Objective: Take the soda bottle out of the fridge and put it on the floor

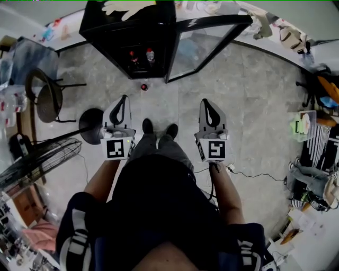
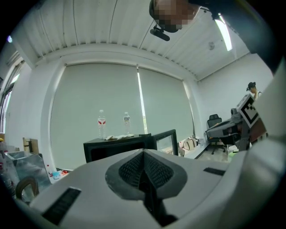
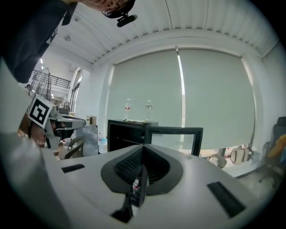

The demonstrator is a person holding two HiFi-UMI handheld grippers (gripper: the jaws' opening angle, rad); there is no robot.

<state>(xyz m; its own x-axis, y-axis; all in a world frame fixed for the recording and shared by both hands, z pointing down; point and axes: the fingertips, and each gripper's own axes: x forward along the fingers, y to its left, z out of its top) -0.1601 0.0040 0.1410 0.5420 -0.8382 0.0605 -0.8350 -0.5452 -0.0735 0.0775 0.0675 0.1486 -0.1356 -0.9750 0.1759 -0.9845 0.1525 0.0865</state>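
A small black fridge [image 1: 114, 29] stands ahead with its glass door [image 1: 209, 45] swung open to the right. Two small bottles [image 1: 150, 54] show on its inner shelf. A red-capped soda bottle [image 1: 143, 87] stands on the floor just in front of the fridge, held by nothing. My left gripper [image 1: 124, 98] and right gripper [image 1: 205, 101] hover level over the floor, either side of the person's feet, both shut and empty. In the right gripper view the floor bottle [image 3: 135, 185] peeks through the thin slit between the jaws. Two more bottles [image 2: 102, 121] stand on the fridge's top.
A chair [image 1: 45, 98] and a floor fan [image 1: 37, 161] with a round base [image 1: 91, 126] stand at the left. A cable [image 1: 254, 174] trails over the floor at the right, beside cluttered shelves [image 1: 318, 143]. A cloth [image 1: 127, 6] lies on the fridge top.
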